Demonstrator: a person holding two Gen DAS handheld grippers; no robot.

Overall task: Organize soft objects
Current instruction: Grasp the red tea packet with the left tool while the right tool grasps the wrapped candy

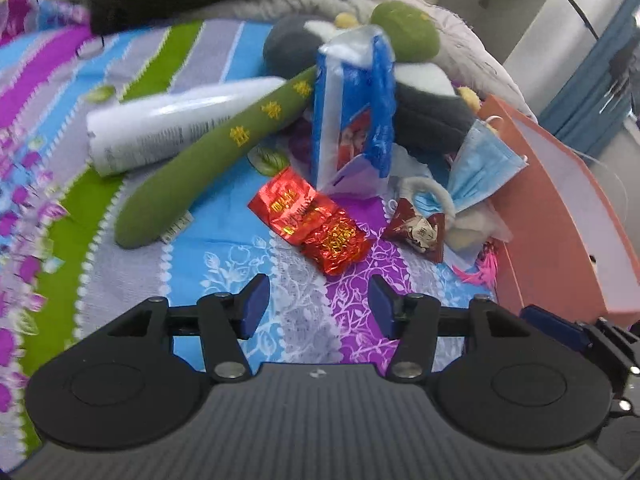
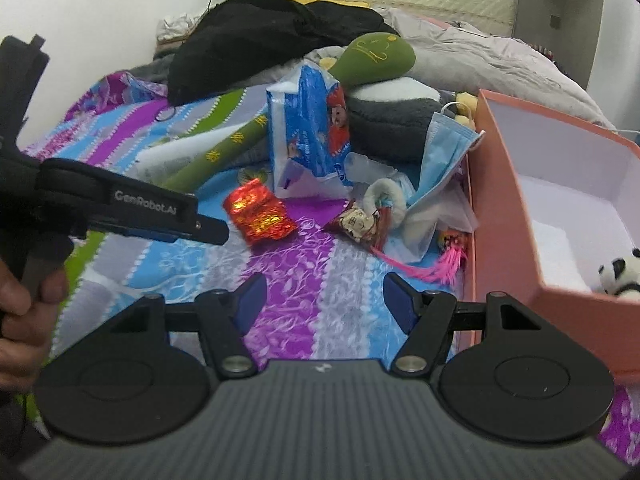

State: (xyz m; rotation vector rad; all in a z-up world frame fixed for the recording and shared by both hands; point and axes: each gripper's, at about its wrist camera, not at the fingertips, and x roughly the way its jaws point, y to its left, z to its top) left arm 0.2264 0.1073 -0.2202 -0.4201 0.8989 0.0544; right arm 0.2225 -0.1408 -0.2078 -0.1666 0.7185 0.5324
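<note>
Both grippers angled down over the striped floral bedsheet (image 1: 224, 240).
Left gripper (image 1: 318, 306) and right gripper (image 2: 324, 302) part-open, empty; crinkled red foil packet (image 1: 316, 232) just ahead.

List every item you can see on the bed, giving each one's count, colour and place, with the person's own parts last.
bedsheet: one, striped blue, purple, green; under everything
box: one, pink, right side
panda toy: one, black-white, inside box
foil packets: two, red, centre front
tissue pack: one, blue-white, upright behind packets
green plush: one, long, left of pack
face mask: one, blue, against box
tube: one, white, left
left gripper: black, fingers open
right gripper: black, fingers open
</note>
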